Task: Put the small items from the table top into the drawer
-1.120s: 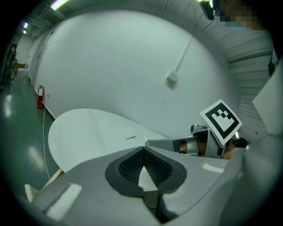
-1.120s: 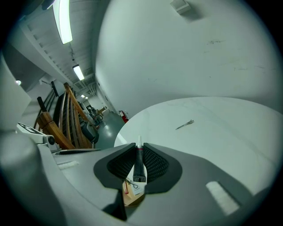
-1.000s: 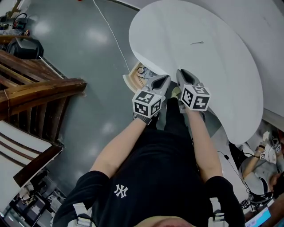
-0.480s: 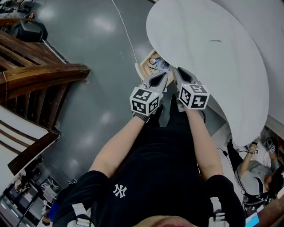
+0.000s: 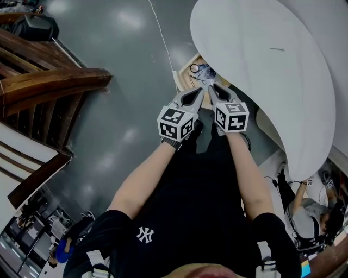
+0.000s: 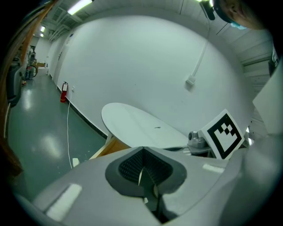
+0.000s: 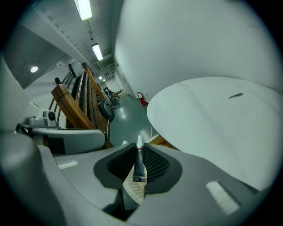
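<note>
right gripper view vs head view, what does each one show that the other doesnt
Only the right gripper view: a small tube clamped in the right claw, nozzle pointing away from the camera, and the ceiling lights.

Only the head view: the person's arms and black shirt, and the items lying inside the open drawer.

Both: the white round table top, the small dark item lying on it, and the wooden railing off to the side.
</note>
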Tool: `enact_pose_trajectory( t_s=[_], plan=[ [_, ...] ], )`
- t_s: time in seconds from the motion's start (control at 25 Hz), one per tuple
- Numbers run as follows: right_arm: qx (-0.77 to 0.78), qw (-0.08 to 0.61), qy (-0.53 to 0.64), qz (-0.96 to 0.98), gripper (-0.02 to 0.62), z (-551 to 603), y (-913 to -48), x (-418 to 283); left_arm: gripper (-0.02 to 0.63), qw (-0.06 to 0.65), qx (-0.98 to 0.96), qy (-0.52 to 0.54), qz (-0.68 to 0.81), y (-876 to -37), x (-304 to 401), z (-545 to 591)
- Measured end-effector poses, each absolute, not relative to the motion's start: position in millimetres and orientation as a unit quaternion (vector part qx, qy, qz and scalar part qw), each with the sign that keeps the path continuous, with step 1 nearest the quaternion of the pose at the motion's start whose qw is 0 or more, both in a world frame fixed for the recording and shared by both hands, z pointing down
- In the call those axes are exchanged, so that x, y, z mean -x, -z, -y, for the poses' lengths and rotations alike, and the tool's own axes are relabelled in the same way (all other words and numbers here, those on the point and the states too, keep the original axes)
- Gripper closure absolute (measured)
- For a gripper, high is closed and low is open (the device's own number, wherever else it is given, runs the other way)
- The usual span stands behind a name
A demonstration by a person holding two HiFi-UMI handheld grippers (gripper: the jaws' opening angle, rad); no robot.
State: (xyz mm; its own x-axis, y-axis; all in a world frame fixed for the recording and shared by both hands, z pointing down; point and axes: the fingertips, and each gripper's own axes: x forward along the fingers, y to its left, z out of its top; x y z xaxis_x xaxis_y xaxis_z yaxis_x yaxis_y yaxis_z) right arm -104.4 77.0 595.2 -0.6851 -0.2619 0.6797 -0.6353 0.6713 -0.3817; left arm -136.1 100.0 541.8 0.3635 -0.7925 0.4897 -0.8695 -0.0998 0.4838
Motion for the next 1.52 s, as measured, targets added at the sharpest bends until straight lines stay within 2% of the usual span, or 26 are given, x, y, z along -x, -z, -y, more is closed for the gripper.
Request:
enact_pose_trajectory(
  t_s=[0.52, 1.08, 1.2, 1.36, 1.52],
  plan=[
    [-0.250, 0.353, -0.300, 0.850, 0.517, -71, -684, 113, 0.606, 0.392, -0.732, -0.069, 0.553, -604, 142, -92],
    [-0.253, 0.393, -0.295, 0.833, 0.517, -64, -748, 111, 0.606, 0.389, -0.734, -0.072, 0.552, -634, 147, -83],
    [-0.255, 0.401, -0.300, 0.828, 0.511, -61, -757, 107, 0.606, 0.390, -0.733, -0.072, 0.553, -637, 147, -81],
    [-0.247, 0.405, -0.305, 0.826, 0.471, -64, -758, 107, 0.606, 0.388, -0.734, -0.072, 0.552, -634, 146, -81],
    [-0.243, 0.407, -0.298, 0.829, 0.480, -66, -745, 109, 0.606, 0.387, -0.735, -0.071, 0.552, -622, 147, -80]
  ],
)
